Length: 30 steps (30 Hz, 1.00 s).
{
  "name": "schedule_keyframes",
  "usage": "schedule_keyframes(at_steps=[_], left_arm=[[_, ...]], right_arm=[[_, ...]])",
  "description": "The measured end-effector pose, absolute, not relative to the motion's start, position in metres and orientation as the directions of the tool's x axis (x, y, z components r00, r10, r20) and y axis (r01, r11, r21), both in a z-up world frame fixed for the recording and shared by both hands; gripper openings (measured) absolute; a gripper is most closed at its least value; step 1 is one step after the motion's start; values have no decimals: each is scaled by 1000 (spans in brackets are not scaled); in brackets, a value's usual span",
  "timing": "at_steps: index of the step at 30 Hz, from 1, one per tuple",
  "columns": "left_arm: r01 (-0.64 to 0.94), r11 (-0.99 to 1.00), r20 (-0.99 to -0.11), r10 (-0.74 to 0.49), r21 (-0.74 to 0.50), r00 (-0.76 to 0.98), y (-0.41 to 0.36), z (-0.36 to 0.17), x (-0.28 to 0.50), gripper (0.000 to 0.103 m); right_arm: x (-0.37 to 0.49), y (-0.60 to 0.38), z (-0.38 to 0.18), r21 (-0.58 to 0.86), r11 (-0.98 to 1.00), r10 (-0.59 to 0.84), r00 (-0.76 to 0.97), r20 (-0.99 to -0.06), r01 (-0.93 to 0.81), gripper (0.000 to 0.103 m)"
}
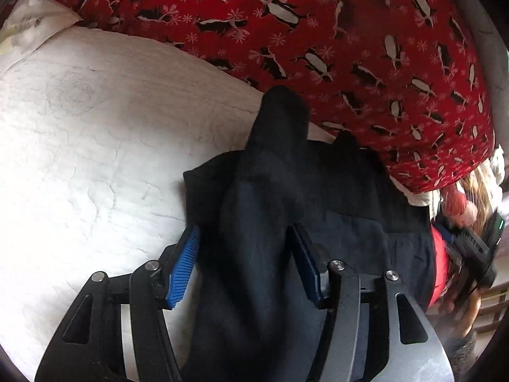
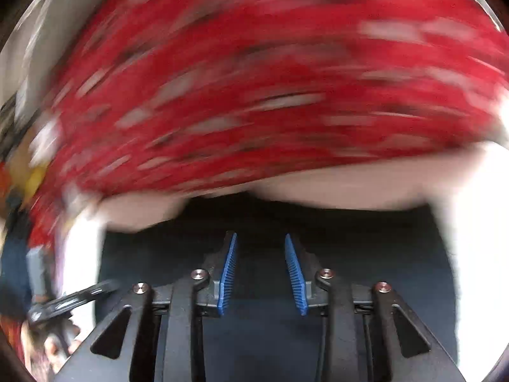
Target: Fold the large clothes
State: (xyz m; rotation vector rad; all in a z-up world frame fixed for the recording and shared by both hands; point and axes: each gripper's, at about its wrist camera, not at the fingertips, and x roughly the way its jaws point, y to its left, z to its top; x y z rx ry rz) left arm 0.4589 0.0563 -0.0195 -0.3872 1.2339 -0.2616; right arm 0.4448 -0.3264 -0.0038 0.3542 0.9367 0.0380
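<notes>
A dark navy and black garment (image 1: 334, 197) lies on a white quilted bed cover (image 1: 95, 127). My left gripper (image 1: 244, 227) points down at it. Its blue pads (image 1: 183, 265) stand apart, and a raised ridge of the dark cloth runs loosely between them. In the right wrist view the scene is blurred. My right gripper (image 2: 261, 235) hovers low over the same dark garment (image 2: 366, 238), and the gap between its blue pads (image 2: 294, 270) shows only the cloth lying below.
A red cloth with a penguin print (image 1: 318, 38) covers the far side of the bed, just behind the garment, and shows as red blur (image 2: 270, 79). The right gripper's body (image 1: 470, 248) is at the right edge. A pale pillow (image 1: 28, 22) lies far left.
</notes>
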Motion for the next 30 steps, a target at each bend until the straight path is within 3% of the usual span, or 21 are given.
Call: schedule_keyframes(at_steps=[2,4,6,7,8,10,13,15,17,18,21,22,23,26,27,29,30], left_arm=[[-41,903,-864,-394,-427,313,52,-17,459,57],[-62,910,-874,-371,-409,315,48,-15,459,55],[-79,915,-880,-354,-396,317,45,-11,458,34],[-82,910,-876,-361,-405,320,46,-8,458,14],[-90,906,-868,-363,-414,339,48,-2,456,7],[-107,911,-855,-327,-398,402,55,8,454,6],[-173,959,-895,-132,-224,427,61,-1,462,4],[-231,964,-948,-55,-132,313,68,-30,469,3],[-249,939,-928,-144,-237,343,83,-27,457,2],[-234,934,-911,-168,-269,376,86,-16,449,2],[-128,923,-844,-266,-362,465,81,20,418,2],[-80,917,-820,-308,-391,483,72,31,404,3],[-38,911,-805,-343,-411,483,61,37,393,6],[21,919,-830,-364,-393,422,22,25,379,17],[16,934,-857,-335,-357,391,13,13,378,18],[-29,953,-904,-277,-302,327,1,-13,379,18],[-54,952,-917,-273,-301,291,1,-29,379,18]], right_arm=[[419,-380,-7,288,929,87,620,-780,231,51],[406,-410,-18,312,904,83,596,-799,292,54],[404,-421,-35,347,887,135,548,-826,305,54],[404,-421,-42,371,878,170,528,-832,301,44],[402,-420,-45,420,865,219,545,-809,276,8],[392,-415,-34,494,852,290,630,-720,173,1],[375,-425,-26,518,839,242,740,-628,165,1],[386,-438,-57,520,808,235,659,-715,276,1],[389,-441,-83,532,788,289,576,-764,310,7],[377,-444,-76,557,774,283,622,-730,301,14],[343,-454,-55,622,739,311,688,-655,258,37],[330,-459,-52,638,730,328,693,-642,246,52],[315,-461,-52,654,716,341,696,-632,242,58],[280,-457,-72,718,657,422,679,-601,228,58],[274,-453,-77,725,651,437,670,-600,225,57],[266,-438,-76,686,707,446,644,-622,172,5],[262,-440,-67,647,748,414,657,-631,150,5]])
